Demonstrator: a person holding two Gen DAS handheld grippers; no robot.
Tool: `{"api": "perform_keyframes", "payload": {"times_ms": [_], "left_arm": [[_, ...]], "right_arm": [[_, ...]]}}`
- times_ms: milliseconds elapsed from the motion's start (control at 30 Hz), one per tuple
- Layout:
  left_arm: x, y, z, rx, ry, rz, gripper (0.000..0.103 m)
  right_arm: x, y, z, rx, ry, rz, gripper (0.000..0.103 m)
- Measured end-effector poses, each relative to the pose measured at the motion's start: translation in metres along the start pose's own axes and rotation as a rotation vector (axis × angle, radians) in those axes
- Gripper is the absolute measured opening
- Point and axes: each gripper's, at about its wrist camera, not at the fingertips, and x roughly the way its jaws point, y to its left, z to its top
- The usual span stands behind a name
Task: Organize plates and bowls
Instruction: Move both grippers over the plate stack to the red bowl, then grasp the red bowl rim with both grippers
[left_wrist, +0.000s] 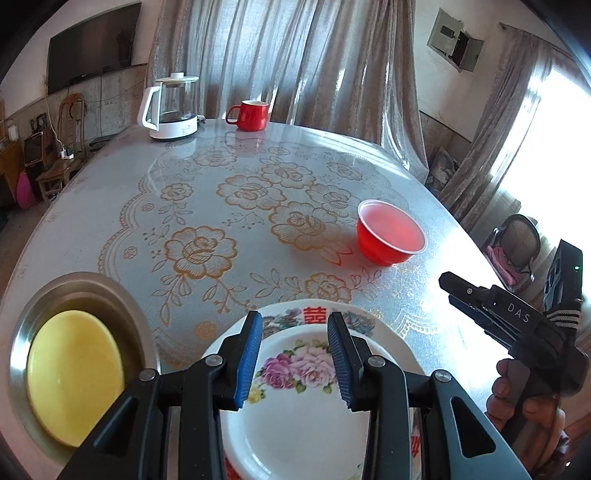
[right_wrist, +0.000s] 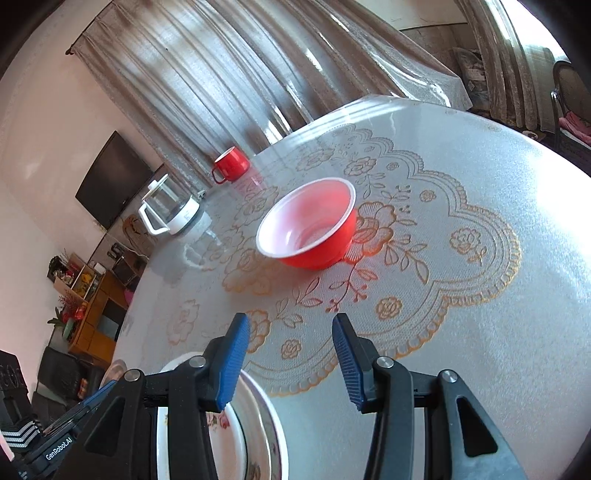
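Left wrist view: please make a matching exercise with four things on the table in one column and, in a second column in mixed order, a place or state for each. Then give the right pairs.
Things:
1. red bowl
2. yellow plate
3. red mug
4. flowered plate

Places or states:
A. lies inside the steel basin
B. stands at the far edge, beside the glass kettle
C. lies directly below the open left gripper
D. stands alone on the right part of the table, white inside

Pairs: 1-D, 2-A, 3-B, 4-C
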Motion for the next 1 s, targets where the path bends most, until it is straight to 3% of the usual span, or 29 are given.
{"api": "perform_keyframes", "payload": {"times_ms": [267, 367, 567, 733, 800, 867, 1000], "left_arm": [[0.041, -0.01, 0.039, -0.094, 0.005, -0.068, 0.036], [0.061, -0.013, 0.053, -0.129, 0.033, -0.092, 0.036], [0.094, -0.029, 0.077, -0.146, 0.055, -0.124, 0.036], [0.124, -0.045, 0.094, -0.119, 0.102, -0.133, 0.044], [0.135, -0.05, 0.098, -0.126, 0.114, -0.148, 0.044], [0.146, -0.052, 0.099, -0.142, 0.137, -0.189, 0.041], [0.161, -0.055, 0.094, -0.144, 0.187, -0.178, 0.015]], "right_arm": [[0.016, -0.017, 0.036, 0.04, -0.025, -0.048, 0.047], [0.026, -0.022, 0.046, 0.03, -0.024, -0.066, 0.032], [0.047, -0.03, 0.061, 0.047, -0.009, -0.069, 0.029], [0.062, -0.036, 0.072, 0.076, -0.001, -0.076, 0.029], [0.068, -0.036, 0.074, 0.076, 0.005, -0.075, 0.022], [0.071, -0.036, 0.074, 0.073, 0.013, -0.067, 0.017], [0.076, -0.035, 0.072, 0.065, 0.029, -0.051, 0.014]]}}
